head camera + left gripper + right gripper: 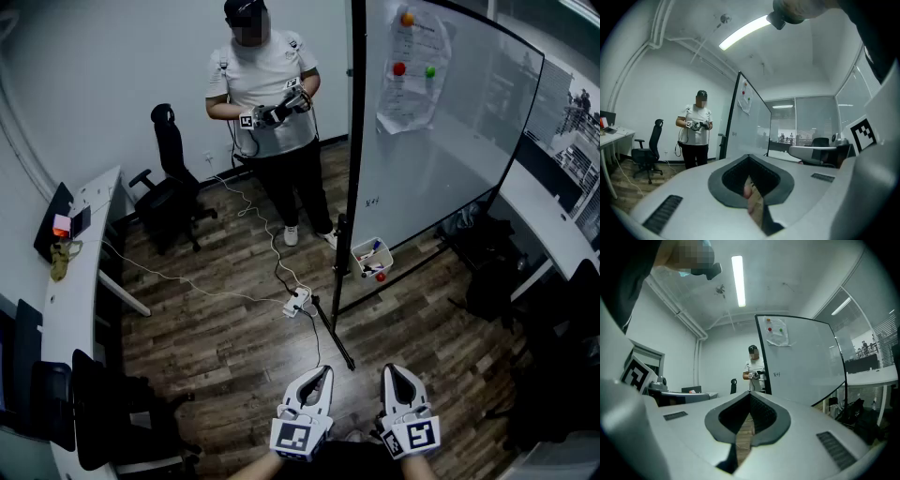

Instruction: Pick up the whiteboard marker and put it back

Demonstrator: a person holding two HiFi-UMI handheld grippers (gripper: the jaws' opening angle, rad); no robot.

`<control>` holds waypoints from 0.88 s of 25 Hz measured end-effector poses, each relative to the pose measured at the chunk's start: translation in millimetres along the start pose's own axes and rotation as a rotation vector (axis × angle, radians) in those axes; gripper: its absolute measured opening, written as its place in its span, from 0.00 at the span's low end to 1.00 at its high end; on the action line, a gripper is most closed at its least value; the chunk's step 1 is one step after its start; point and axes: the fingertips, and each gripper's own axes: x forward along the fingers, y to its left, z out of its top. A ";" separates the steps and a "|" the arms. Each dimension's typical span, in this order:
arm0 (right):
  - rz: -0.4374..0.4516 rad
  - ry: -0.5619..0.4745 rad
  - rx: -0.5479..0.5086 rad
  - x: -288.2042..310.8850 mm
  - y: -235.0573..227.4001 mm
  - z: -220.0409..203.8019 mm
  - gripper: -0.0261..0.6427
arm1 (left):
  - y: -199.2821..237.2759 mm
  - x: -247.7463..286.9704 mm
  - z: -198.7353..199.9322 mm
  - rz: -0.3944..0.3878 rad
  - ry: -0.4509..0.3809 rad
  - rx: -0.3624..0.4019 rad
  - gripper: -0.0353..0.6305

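Left tongs [323, 372] and right tongs [390, 371] were both clenched on nothing and held low near the body, presumably in readiness, since the whiteboard marker [376, 247] apparently lay well ahead in the white box [359, 256] at the whiteboard's [441, 131] foot.

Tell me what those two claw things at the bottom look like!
The left claw and right claw match. Each is a smooth, pale grey shell shaped like a pointy teardrop, lined inside with dark ridged padding. Each ends in a white cube printed with black square markers. Small dark slotted strips sit on the shells.
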 end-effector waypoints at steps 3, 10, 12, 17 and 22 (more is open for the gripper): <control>0.003 0.000 0.003 -0.9 1.1 -0.3 0.06 | -3.0 0.4 3.0 -0.004 0.002 -0.017 0.06; -0.001 0.009 0.003 0.7 2.8 -1.2 0.06 | -1.0 3.1 1.7 -0.009 0.014 -0.020 0.06; -0.001 0.009 0.003 2.1 2.6 -1.5 0.06 | -0.5 5.4 2.5 -0.014 0.012 -0.030 0.06; -0.015 -0.007 0.030 4.7 1.1 0.4 0.06 | 3.3 9.0 1.7 -0.022 0.026 -0.017 0.06; -0.030 0.001 0.036 12.9 0.6 -2.3 0.06 | 12.3 14.8 2.2 -0.033 0.018 -0.026 0.06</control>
